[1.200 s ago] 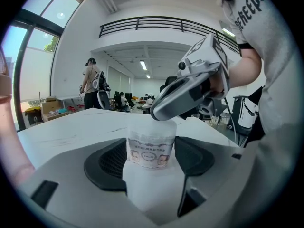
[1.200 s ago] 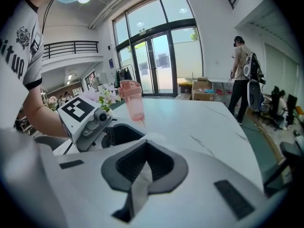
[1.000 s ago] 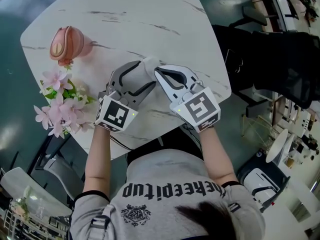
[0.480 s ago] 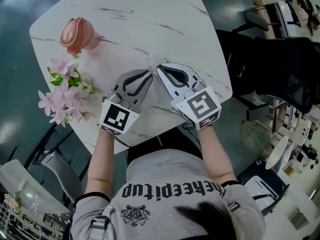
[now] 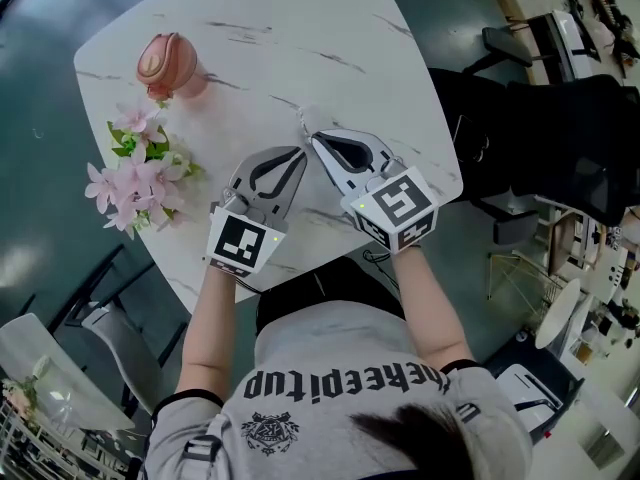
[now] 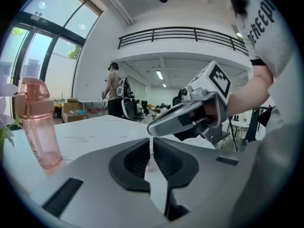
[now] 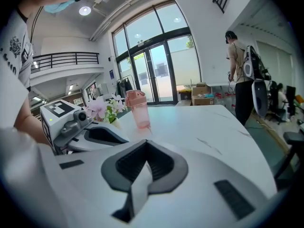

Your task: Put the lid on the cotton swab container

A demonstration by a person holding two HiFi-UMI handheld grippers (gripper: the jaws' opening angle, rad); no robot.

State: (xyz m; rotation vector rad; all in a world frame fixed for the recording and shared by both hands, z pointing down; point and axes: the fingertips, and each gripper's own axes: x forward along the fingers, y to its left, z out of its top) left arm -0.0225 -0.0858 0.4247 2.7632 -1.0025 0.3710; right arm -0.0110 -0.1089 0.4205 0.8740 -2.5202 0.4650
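Far left on desk [image 5: 260, 38]: pink bottle [image 5: 165, 63] upright, w/ pink flowers [image 5: 135, 173] just below it in head view. L tool [image 5: 302, 151] sits mid-desk. Its jaws have just been closing and are now nearly together, w/ a small clear piece [image 6: 149, 163] pinched between the pads. Lid or container, can't tell. R tool [image 5: 314, 136] is just beside, nearly tip to tip w/ L tool. Jaws together, nothing seen between.

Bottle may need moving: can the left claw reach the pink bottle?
Probably yes: bare table lies between left claw and pink bottle, flowers aside. Its jaws have just been closing, nearly together; whether on something, I cannot tell.
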